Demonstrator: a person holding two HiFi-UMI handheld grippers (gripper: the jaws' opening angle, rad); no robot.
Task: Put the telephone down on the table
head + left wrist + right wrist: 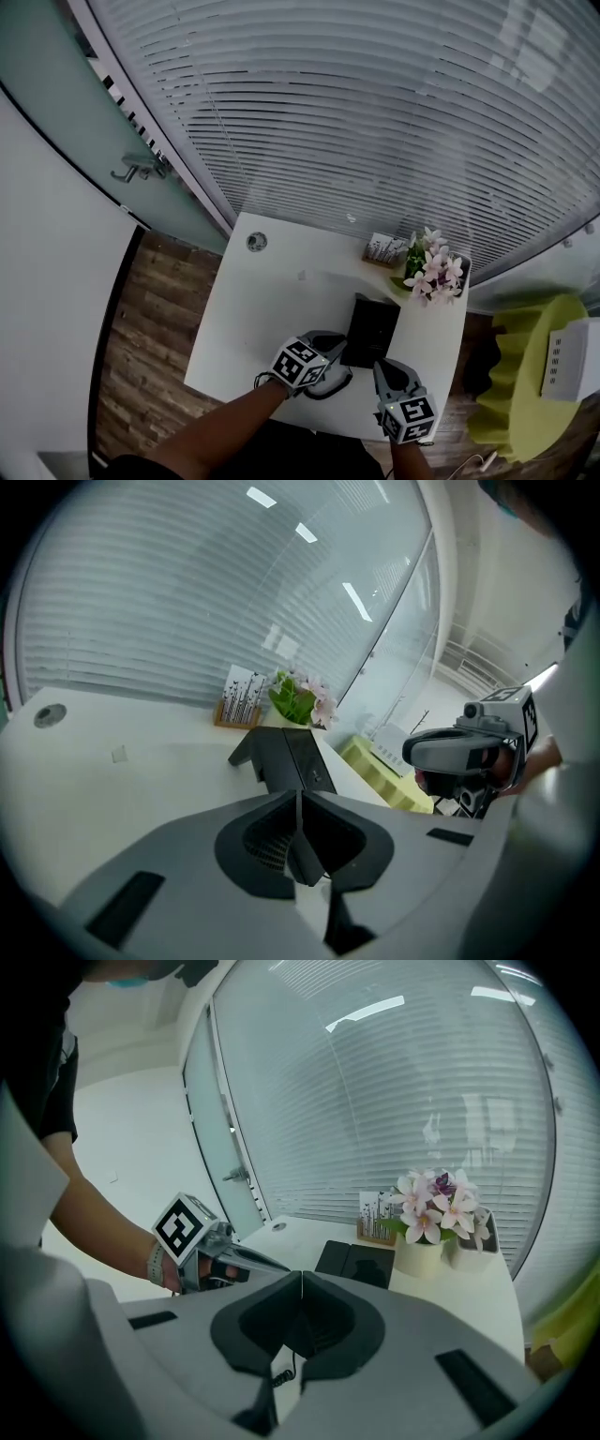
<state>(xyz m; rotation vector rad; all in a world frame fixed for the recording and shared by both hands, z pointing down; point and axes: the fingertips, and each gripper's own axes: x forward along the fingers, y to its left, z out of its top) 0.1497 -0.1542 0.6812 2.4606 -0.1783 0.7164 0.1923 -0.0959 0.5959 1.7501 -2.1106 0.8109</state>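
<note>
The telephone (370, 330) is a flat black unit that rests on the white table (262, 309), just ahead of both sets of tongs and between their lines of aim. The left gripper (343, 356) has its jaws pressed together with nothing between them. Its tip is beside the telephone's near left edge, and it cannot be told whether the two touch. The right gripper (382, 365) also has its jaws fully together and holds nothing. It points up at the telephone's near right corner from just short of it. In the right gripper view, a thin dark coiled cord (281, 1372) shows in the gap beneath the closed jaws. Beyond the telephone, farther from both tongs, stand a pot of pink flowers (433, 272) and a small patterned card holder (382, 248). Off to the right gripper's outer side is a yellow-green seat (525, 375).
</note>
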